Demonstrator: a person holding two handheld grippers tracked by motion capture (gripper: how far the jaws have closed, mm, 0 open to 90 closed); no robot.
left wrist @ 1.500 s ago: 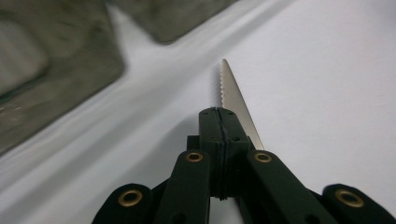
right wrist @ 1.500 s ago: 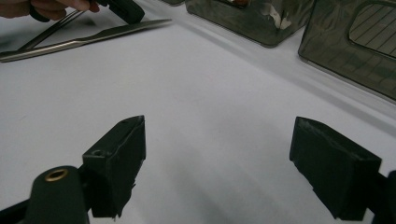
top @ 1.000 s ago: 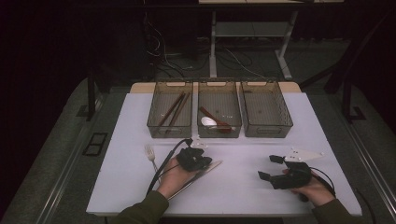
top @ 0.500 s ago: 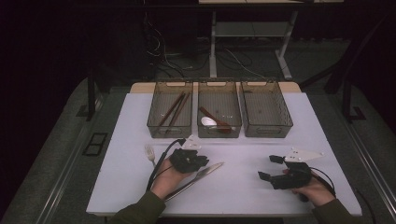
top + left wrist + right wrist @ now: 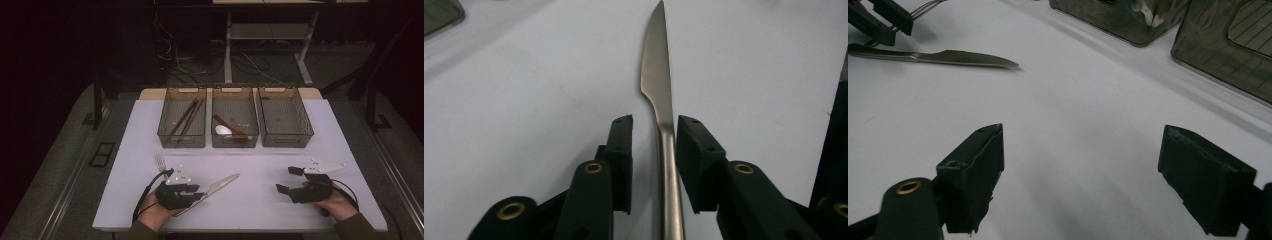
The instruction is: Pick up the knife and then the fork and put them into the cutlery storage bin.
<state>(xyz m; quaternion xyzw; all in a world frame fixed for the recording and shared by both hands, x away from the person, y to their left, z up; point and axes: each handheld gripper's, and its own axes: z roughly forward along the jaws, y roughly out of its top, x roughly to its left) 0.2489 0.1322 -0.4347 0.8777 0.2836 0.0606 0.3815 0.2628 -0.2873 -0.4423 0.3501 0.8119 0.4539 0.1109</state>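
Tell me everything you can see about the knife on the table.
The knife is a plain one-piece table knife, seemingly brushed steel, with a pointed blade and slim handle. It lies flat on the white table, blade pointing away from the left tongs. Its handle runs between their jaws, which have just been opening and leave small gaps on both sides.

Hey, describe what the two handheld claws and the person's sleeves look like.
Both claws, left claw and right claw, are black, each with two blocky flat-faced jaws and brass-coloured rivets at the joints. Each carries a pale grey three-cornered plate on top, dotted with small dark marks, and trails a black cable looping back toward the wrist. The sleeves at the bottom edge are dark olive.
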